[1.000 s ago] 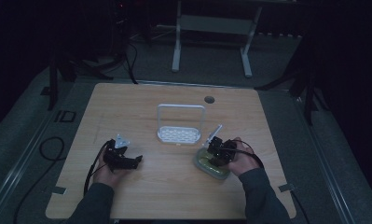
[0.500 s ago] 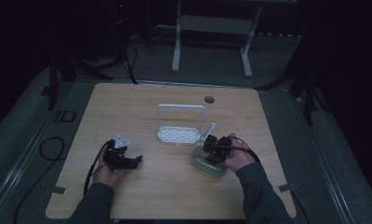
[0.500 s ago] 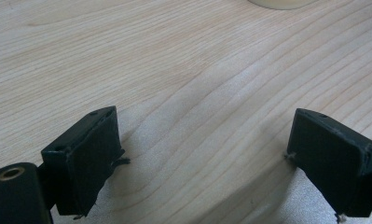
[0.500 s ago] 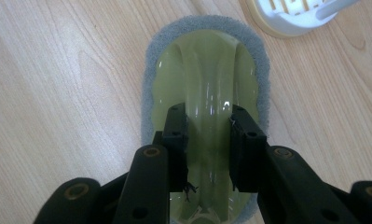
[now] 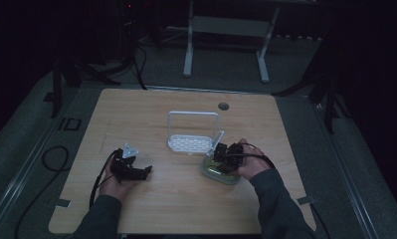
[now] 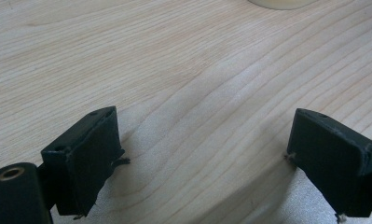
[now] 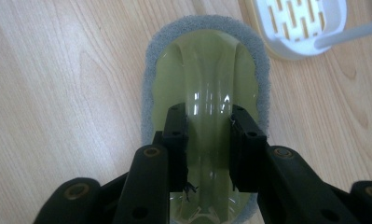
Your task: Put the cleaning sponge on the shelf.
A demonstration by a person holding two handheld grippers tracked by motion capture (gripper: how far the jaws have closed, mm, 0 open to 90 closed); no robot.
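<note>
An oval scrubber (image 5: 220,175) (image 7: 207,60) with a grey sponge rim and a green see-through top lies on the wooden table (image 5: 186,209), right of centre. My right gripper (image 5: 220,157) (image 7: 209,114) reaches down onto it, and its two black pads are shut on the raised clear ridge along the scrubber's top. My left gripper (image 5: 145,172) (image 6: 202,154) rests low at the table's left, open wide, with bare wood between its pads.
A white slotted rack (image 5: 193,142) (image 7: 300,23) with a tall hoop handle stands just behind and left of the scrubber. A round cable hole (image 5: 224,106) sits near the table's far edge. Metal stand legs rise beyond the table.
My right hand, gripper and scrubber have shifted slightly left, toward the white rack. The left gripper has stayed where it was.
</note>
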